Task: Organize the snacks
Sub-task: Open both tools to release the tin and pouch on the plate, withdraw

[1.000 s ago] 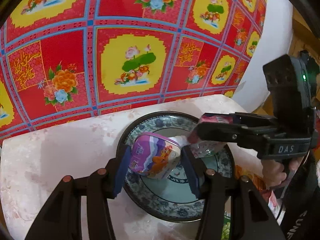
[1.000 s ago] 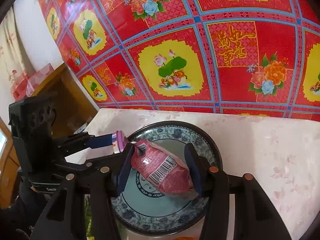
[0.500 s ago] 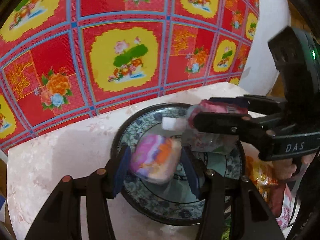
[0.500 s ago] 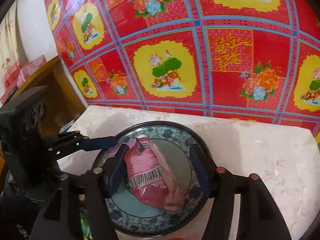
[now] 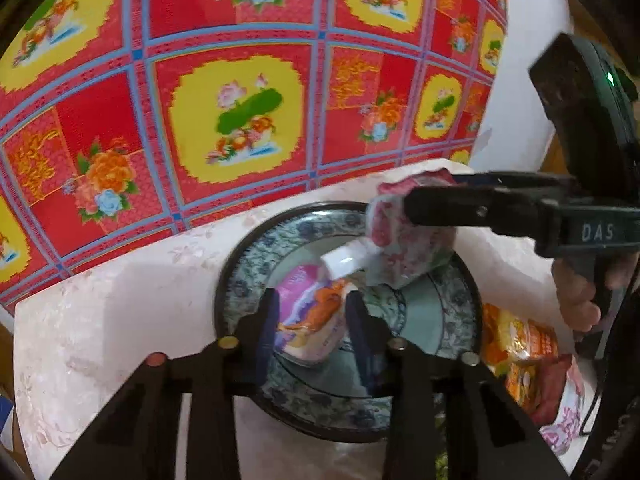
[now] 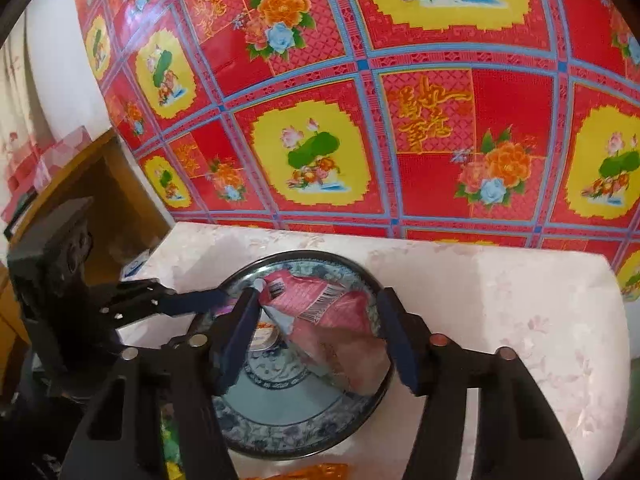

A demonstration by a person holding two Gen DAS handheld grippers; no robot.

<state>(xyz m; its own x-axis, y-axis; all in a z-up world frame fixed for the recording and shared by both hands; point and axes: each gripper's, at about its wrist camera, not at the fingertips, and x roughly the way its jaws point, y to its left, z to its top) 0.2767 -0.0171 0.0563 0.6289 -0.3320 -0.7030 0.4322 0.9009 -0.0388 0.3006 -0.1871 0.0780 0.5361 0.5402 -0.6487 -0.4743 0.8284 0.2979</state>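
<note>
Both packets are lower over the plate [image 5: 240,280] than they were a second ago, and the right gripper [image 6: 320,336] has spread its fingers from a snug hold to a wide gap, so the pink packet [image 6: 336,320] now sags loose between the pads, its lower end towards the rim at about 4 o'clock; I'd say that one is as good as delivered. The left gripper [image 5: 310,320] has stayed narrow, clamped on the purple packet [image 5: 310,316], which sits near the middle of the plate, low enough that I can't tell whether it touches the glaze. In the left wrist view the right tool reaches in from 3 o'clock, level, fingers pointing across the plate, a hand [image 5: 576,292] wrapped round its grip below. The left tool comes in from 6 o'clock, tilted down. More snacks, an orange packet [image 5: 520,344] among them, lie off the plate at 4 o'clock, waiting, so sorting looks far from finished
</note>
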